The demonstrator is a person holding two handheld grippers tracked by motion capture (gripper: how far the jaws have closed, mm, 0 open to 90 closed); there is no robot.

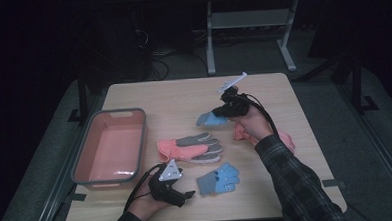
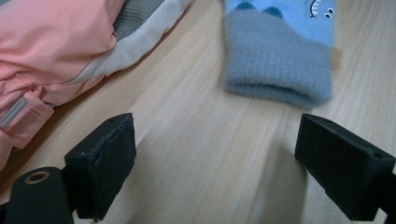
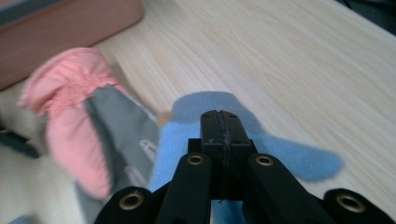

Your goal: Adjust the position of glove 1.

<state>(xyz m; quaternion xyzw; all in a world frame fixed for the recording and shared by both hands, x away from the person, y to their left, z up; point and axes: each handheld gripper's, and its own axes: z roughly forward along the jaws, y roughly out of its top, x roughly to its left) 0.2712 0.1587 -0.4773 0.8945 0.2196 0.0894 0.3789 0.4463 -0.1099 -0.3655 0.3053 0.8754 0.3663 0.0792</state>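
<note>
The right gripper (image 1: 223, 109), far of centre on the wooden table (image 1: 183, 93), has its jaws pressed together on a blue knit glove (image 1: 210, 119); in the right gripper view the fabric (image 3: 280, 154) spreads on both sides of the closed jaws. The left gripper (image 1: 180, 194), at the near edge, rests with jaws spread wide and empty, aimed at the grey cuff of the second blue glove (image 2: 279, 65).

Risks, as judged: the pinch seems to take only a fold of soft knit, so the glove could slip out on lifting; carried left toward the pink bin (image 1: 110, 144), its dangling end could snag the pink-and-grey mitten (image 1: 190, 148).

Hard to make out: how deep the fabric sits between the jaws. Another pink item (image 1: 285, 139) lies partly hidden behind the right forearm. The mitten is blurred in the right gripper view.
</note>
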